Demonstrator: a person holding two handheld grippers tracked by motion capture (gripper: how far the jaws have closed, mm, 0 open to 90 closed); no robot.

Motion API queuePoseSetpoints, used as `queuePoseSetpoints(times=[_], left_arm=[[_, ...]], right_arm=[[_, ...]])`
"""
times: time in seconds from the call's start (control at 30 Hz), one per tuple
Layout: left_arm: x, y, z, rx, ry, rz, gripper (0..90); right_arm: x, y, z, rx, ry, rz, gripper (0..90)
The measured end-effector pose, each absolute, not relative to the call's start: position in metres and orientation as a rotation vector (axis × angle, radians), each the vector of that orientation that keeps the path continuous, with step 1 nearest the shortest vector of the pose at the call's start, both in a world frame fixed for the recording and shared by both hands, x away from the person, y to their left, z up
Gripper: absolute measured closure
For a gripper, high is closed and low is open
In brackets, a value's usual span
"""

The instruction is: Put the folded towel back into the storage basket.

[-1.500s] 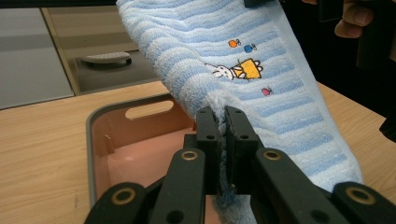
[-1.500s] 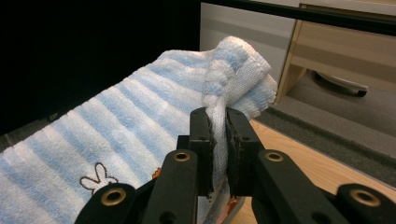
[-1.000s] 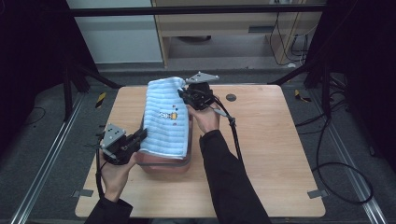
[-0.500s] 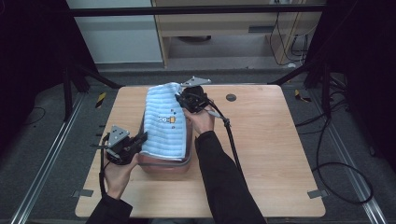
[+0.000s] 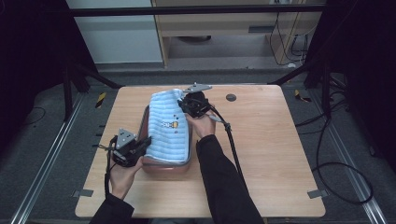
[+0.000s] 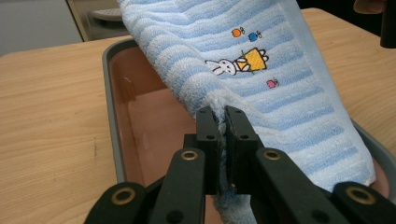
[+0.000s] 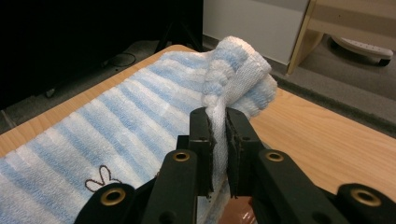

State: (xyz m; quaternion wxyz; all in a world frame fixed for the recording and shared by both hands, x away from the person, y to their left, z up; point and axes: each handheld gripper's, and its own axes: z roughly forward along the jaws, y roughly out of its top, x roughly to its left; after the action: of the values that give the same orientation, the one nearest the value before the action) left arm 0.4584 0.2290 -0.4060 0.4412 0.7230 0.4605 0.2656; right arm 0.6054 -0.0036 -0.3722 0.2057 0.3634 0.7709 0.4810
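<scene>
One blue-and-white striped terry towel (image 5: 169,126) with a small embroidered rabbit motif is stretched lengthwise over one shallow rectangular tray (image 5: 163,163), grey at the rim and reddish-brown inside, which sits on the left half of the light wooden table (image 5: 261,154). In the high view most of the tray is hidden under the towel; its near end and a strip of its left wall are left uncovered. In the left gripper view the tray's pink-brown floor (image 6: 154,126) is seen beneath the raised cloth, and the towel's far end is cut off by the top of that view.

The near left corner of the towel is pinched in the left gripper (image 5: 140,148), whose jaws are seen in the left gripper view (image 6: 223,135) nearly closed, with a thin fold of cloth between them. The far end is bunched and held by the right gripper (image 5: 187,103); in the right gripper view (image 7: 218,135) its jaws are drawn narrow around a white band of the towel's hem, and the cloth beyond is rolled into a lump. How much of the towel rests inside the tray cannot be told.

Two hands are counted, each around a gripper: the left hand (image 5: 122,175) and the right hand (image 5: 201,125), with dark sleeves cut off at the bottom edge. One small dark round disc (image 5: 230,97) is set in the table near its far edge.
</scene>
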Motion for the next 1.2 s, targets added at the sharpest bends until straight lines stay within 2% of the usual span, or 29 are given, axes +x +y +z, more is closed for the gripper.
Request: queuePoseSetpoints(times=[0.63, 0.87, 0.93, 1.13, 1.2], left_arm=[[0.459, 0.229, -0.43, 1.87, 1.191, 0.641, 84.2], [0.46, 0.233, -0.43, 1.866, 1.203, 0.658, 71.9], [0.46, 0.234, -0.427, 1.858, 1.203, 0.664, 70.7], [0.456, 0.24, -0.416, 1.815, 1.188, 0.684, 65.7], [0.454, 0.241, -0.412, 1.805, 1.175, 0.684, 63.8]], right_arm=[[0.608, -0.002, -0.407, 1.065, 2.195, 1.288, 80.8], [0.606, -0.005, -0.417, 1.091, 2.235, 1.226, 70.6], [0.605, -0.008, -0.417, 1.098, 2.228, 1.218, 66.0], [0.596, -0.023, -0.404, 1.085, 2.172, 1.259, 60.6], [0.591, -0.03, -0.398, 1.082, 2.14, 1.286, 55.2]])
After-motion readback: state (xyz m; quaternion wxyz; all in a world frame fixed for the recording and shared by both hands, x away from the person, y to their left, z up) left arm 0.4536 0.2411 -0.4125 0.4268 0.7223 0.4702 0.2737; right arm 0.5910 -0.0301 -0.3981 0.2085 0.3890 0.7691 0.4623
